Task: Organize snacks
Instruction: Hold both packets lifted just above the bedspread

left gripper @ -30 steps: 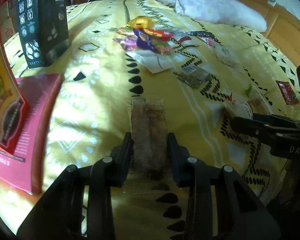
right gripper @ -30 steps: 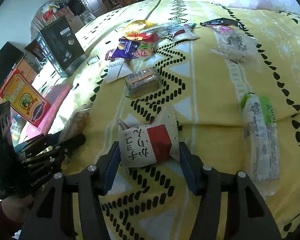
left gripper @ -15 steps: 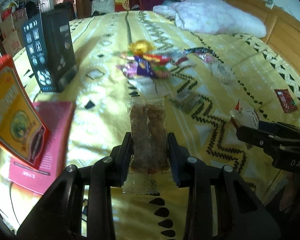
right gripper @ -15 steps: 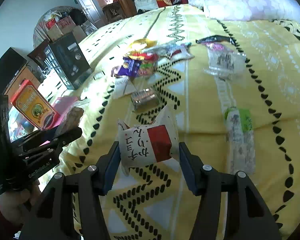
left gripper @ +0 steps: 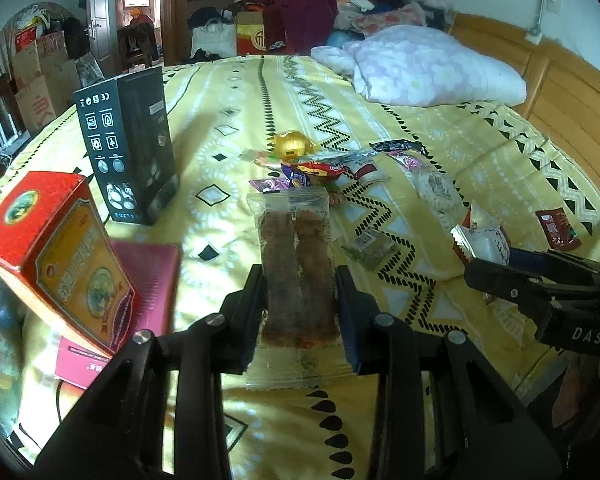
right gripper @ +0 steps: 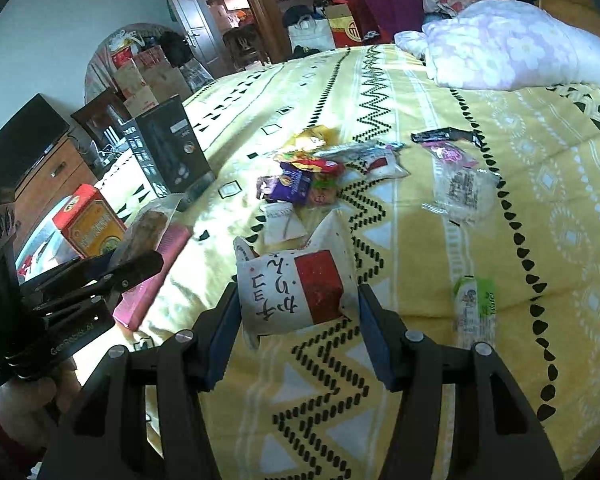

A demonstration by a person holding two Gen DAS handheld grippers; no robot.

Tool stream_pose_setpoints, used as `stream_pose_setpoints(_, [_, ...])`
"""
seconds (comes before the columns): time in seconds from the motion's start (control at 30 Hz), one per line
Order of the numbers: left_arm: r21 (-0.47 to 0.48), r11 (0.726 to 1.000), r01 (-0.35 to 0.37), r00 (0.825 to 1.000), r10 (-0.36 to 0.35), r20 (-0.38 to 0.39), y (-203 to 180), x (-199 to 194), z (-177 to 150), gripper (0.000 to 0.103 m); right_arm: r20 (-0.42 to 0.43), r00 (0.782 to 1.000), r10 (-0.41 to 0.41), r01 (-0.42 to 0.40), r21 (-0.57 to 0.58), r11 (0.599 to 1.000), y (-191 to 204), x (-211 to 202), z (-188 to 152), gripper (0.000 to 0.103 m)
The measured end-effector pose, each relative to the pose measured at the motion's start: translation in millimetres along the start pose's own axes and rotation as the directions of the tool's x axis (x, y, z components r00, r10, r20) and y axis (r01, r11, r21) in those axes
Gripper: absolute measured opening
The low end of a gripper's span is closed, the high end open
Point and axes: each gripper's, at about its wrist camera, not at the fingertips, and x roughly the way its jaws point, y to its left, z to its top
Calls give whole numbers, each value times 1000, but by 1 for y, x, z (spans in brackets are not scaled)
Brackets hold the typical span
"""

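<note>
- Left gripper [left gripper: 300, 300]: pads pinched a clear packet of two brown bars [left gripper: 296, 268], held upright above the yellow patterned bedspread [left gripper: 228, 216]. No print on the packet could be read. "GenRobot.AI" showed on this gripper's body in the right wrist view.
- Right gripper [right gripper: 296, 312]: jaws clamped on a white-and-red snack pouch [right gripper: 296, 288] with black handwritten-style characters, not legible as words. The pouch was lifted clear of the bedspread. "DAS" was readable on this gripper's side in the left wrist view.
- Black carton [left gripper: 130, 152]: stood upright on the bedspread, left of the loose snacks; white icon rows on its side, text too small to read.
- Red-and-orange box [left gripper: 56, 256]: tilted at the left edge, round green emblem on top, gold lettering illegible; it rested on a flat pink box [left gripper: 148, 280].
- Snack pile [left gripper: 304, 164]: gold-foil piece, purple and red wrappers, clustered mid-bed, beyond the held packet.
- Green-and-white packet [right gripper: 474, 308]: lay flat on the bedspread, right of the held pouch; print unreadable.
- Clear packet with black print [right gripper: 462, 192]: lay apart, right of the pile.
- Small red sachet [left gripper: 558, 228]: lay alone near the right edge.
- Floral pillow [left gripper: 424, 68]: at the far end of the bed.
</note>
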Motion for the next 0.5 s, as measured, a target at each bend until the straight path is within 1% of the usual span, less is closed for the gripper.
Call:
stream_pose_setpoints(0.1, [-7,1000,14,999,-14,-29,1,7,-6,35,-13,1000,3,-3,-2,1000,3,3,-5,61])
stream_pose_setpoints(0.23, [-7,1000,27,996,-27,-89,-2,22,-22,35,-59,998,5,-4,12,1000,0,16,-19,61])
stream_pose_setpoints(0.37, [8,1000,26,992,-25,-122,-5,33,-33,35,-100,995,3,0,24,1000,-1,29,-29,61])
stream_pose_setpoints(0.47, [16,1000,16,988,-13,-155,-3,54,-38,35,-128,992,-6,6,-1,1000,-1,52,-29,61])
stream_pose_setpoints(0.5, [17,1000,7,985,-4,-170,-2,66,-39,35,-126,992,-24,22,-18,1000,-2,64,-28,61])
